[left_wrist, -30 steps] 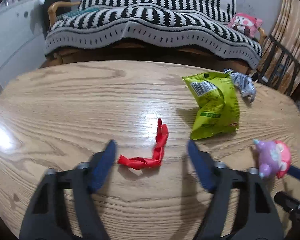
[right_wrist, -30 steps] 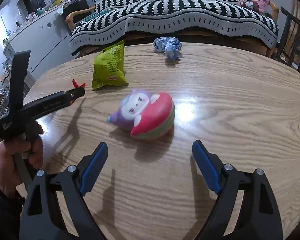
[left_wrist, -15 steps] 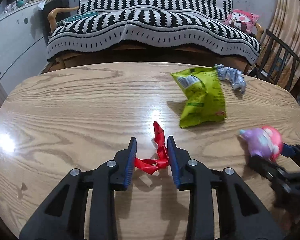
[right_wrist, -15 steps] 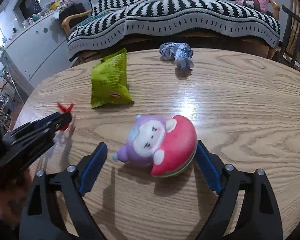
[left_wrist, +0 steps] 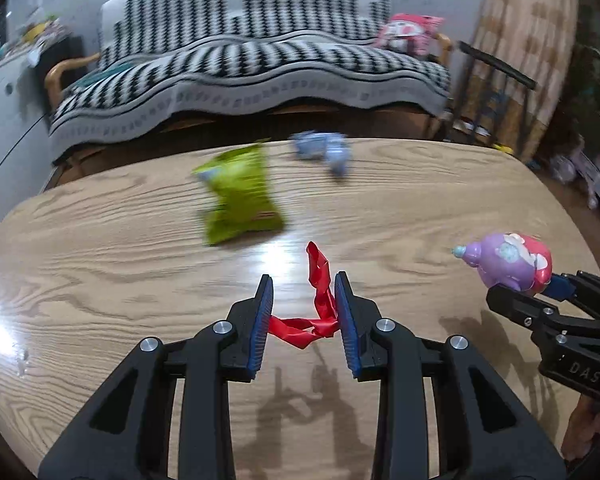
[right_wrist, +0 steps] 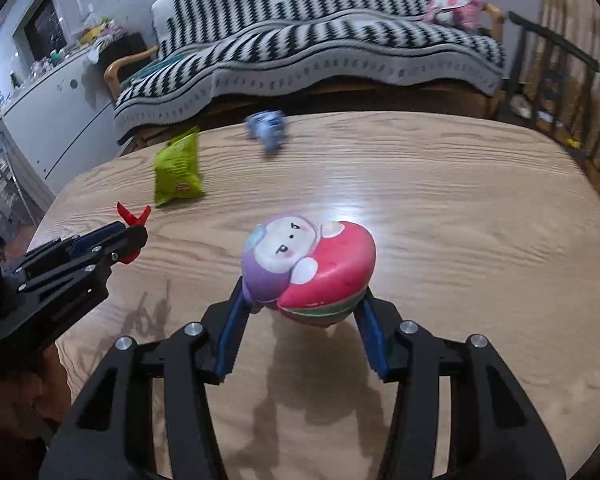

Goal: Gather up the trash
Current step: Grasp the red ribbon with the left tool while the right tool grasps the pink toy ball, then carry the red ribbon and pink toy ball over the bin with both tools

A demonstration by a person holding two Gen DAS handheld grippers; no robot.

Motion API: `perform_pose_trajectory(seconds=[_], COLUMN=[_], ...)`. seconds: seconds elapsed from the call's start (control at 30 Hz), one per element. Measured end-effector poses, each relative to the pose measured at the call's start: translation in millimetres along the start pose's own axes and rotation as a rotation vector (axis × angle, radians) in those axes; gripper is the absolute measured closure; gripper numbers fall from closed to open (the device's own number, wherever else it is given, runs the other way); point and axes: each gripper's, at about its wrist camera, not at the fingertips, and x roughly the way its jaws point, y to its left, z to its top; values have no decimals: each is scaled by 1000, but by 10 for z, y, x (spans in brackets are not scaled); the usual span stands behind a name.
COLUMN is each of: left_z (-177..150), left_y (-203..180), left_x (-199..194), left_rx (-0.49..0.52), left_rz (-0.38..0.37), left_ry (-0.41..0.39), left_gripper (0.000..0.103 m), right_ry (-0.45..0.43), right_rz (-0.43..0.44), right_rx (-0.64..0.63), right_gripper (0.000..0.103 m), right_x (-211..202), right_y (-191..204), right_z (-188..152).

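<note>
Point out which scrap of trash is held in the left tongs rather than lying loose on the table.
The twisted red wrapper, pinched in the left tongs. The green snack bag and the crumpled blue-white wrapper lie free on the table farther back.

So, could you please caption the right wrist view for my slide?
Right gripper clamps a squishy toy above the wooden table; left gripper holds a red wrapper.

A home living room: blanket-draped sofa, wooden table.
</note>
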Motion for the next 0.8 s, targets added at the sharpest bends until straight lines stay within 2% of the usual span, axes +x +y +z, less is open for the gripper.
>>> perform_pose_trajectory(seconds=[0.2,0.4,0.63,0.8], left_z=[-98,-304,-752,-1078], left_y=[-1026,-2085,-3400,-4130], left_x=[-274,-476,-624,-677], left_rx=[120,226,400,489], left_rz=[-127,-289,-442,-530], left_ry=[-31,-31,-1,25], left_gripper=[72,72,72,72], right_ry=[-44,-79,-114,-75], right_rz=[-96,-214,-350,-402], right_rx=[83,204,376,495], right_gripper=[52,52,52,52], right_x=[-681,-1364,-2118,-2372], right_y=[-815,-1786,-2939,-3602], right_z=[-448,-1078,-1940,-2589])
